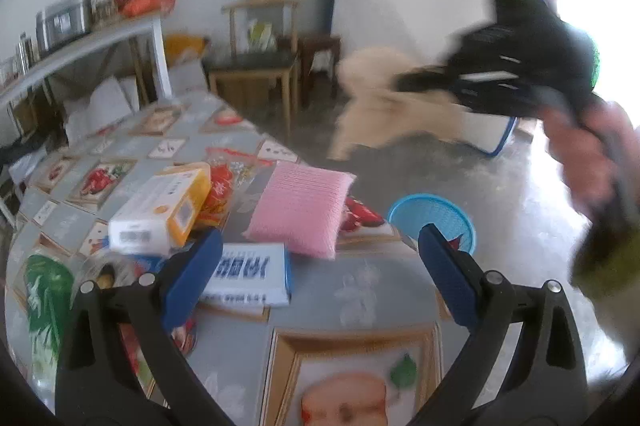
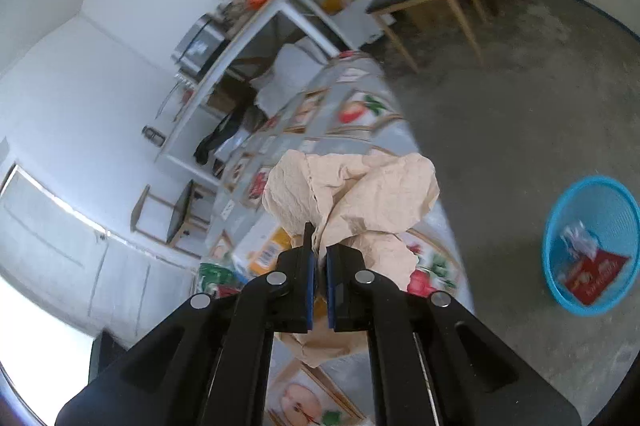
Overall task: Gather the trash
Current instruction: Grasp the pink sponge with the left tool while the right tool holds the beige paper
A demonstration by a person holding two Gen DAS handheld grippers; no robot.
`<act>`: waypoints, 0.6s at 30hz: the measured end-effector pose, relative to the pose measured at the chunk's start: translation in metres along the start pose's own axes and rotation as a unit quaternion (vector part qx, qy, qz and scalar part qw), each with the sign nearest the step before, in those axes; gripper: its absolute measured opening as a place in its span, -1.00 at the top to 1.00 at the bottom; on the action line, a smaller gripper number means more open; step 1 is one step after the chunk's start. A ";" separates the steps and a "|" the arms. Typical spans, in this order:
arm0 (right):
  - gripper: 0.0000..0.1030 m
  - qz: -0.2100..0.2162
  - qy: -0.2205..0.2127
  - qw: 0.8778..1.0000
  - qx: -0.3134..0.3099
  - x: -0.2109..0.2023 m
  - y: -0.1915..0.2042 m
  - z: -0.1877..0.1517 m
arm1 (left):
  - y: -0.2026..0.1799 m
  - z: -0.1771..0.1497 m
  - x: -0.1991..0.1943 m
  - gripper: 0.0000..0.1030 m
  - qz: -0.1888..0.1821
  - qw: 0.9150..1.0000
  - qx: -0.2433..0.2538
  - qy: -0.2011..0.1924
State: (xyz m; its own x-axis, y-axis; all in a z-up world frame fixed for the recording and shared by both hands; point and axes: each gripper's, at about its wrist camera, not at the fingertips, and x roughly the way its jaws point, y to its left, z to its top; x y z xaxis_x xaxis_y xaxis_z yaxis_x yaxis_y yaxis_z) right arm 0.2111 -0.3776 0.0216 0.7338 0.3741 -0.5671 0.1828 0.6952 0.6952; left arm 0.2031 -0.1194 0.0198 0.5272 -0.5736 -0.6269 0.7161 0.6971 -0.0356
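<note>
Gripping one crumpled paper [image 2: 352,198], right gripper [image 2: 320,262]; left gripper [image 1: 320,266] fingers wide, empty.

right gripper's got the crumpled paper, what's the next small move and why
Probably carry the crumpled tan paper sideways off the table toward the blue basket on the floor, keeping the right gripper shut. The paper is clamped between its pads and sits over the table edge, while the basket, already holding a red packet, lies off to the right, not beneath it.

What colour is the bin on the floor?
Blue bin, clearest in the right wrist view.
</note>
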 end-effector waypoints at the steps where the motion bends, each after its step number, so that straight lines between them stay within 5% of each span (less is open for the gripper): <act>1: 0.90 -0.003 -0.001 1.000 0.006 -0.003 -0.007 -0.001 | 0.002 0.010 0.013 -0.83 -0.009 1.000 -0.008 0.012; 5: 0.90 -0.011 -0.004 0.999 0.029 -0.015 -0.030 -0.005 | 0.006 0.033 0.066 -0.83 0.019 0.995 -0.012 0.095; 11: 0.90 -0.018 -0.003 0.999 0.044 -0.022 -0.048 -0.009 | 0.006 0.049 0.118 -0.83 0.056 0.987 0.019 0.147; 18: 0.90 -0.012 -0.002 0.999 0.048 -0.025 -0.056 -0.012 | 0.022 0.053 0.157 -0.83 0.018 0.978 -0.027 0.205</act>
State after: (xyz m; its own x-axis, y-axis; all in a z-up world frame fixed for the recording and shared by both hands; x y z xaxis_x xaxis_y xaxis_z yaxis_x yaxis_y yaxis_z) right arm 0.1745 -0.4191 -0.0085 0.7314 0.3559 -0.5818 0.2619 0.6411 0.7214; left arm 0.3258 -0.2171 -0.0377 0.3160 -0.3347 -0.8878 0.6688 0.7423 -0.0418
